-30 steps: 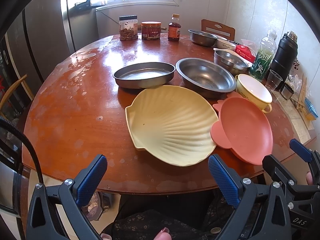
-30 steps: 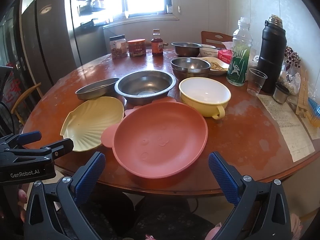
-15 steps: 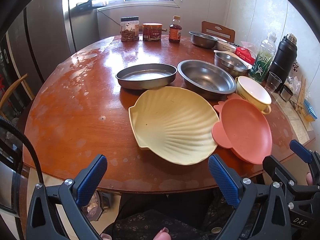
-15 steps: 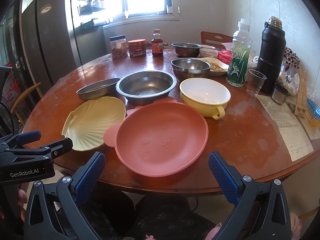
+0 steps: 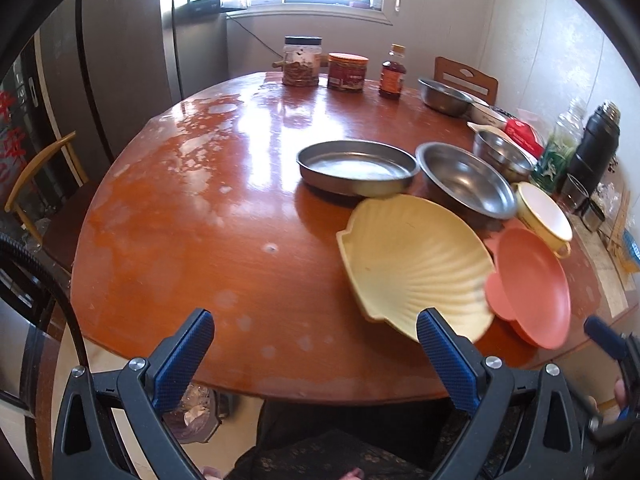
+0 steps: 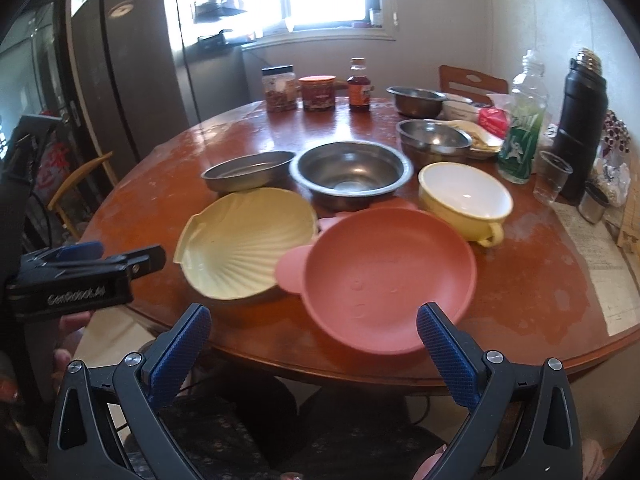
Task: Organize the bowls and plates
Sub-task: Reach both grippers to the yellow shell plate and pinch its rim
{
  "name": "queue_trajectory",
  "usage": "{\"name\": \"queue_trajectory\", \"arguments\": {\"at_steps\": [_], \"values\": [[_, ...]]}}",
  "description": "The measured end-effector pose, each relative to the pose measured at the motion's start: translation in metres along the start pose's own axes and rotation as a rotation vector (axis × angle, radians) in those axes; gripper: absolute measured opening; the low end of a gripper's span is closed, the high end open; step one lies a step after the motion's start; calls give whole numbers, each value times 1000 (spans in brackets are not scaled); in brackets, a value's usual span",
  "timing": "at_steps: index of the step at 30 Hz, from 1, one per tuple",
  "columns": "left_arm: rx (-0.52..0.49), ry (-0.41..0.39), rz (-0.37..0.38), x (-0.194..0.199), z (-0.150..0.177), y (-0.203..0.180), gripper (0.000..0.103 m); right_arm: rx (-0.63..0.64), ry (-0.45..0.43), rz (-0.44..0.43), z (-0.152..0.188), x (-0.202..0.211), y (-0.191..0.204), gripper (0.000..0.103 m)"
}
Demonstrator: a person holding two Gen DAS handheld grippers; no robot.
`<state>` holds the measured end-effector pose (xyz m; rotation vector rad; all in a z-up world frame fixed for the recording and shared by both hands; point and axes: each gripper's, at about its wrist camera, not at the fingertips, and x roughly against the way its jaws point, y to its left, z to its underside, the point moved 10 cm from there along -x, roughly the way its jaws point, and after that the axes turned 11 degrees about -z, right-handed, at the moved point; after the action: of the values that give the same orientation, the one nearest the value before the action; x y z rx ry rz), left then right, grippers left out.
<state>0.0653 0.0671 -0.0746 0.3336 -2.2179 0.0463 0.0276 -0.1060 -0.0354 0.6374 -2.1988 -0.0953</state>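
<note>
The pink plate [image 6: 384, 276] overhangs the surface's [image 5: 192, 216] near edge just beyond the wide-open, empty right gripper [image 6: 314, 344], touching the shell plate [image 5: 412, 264] ahead of the equally spread, empty left gripper [image 5: 314, 346], bare wood leftward.

shell plate [image 6: 246, 242]: pale yellow, ribbed, upright on desk | pink plate [image 6: 390, 276]: round, eared, touching its right edge | steel bowl [image 6: 352, 174], steel tray [image 6: 248, 170]: just behind | yellow bowl [image 6: 464, 198]: white inside, handled, right
</note>
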Motion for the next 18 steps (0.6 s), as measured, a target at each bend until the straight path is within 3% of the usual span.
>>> {"name": "queue_trajectory", "arguments": {"at_steps": [9,14,18], "values": [[-134,10,8,-34,-34,-3,102,-93,119,-148,10,-34,32,103],[-179,29,88,-58,-50,-23,102,-164,173,-167,13,-52,32,102],[-194,72,134,-72,-53,-35,95,-165,169,-164,7,-57,32,100]]}}
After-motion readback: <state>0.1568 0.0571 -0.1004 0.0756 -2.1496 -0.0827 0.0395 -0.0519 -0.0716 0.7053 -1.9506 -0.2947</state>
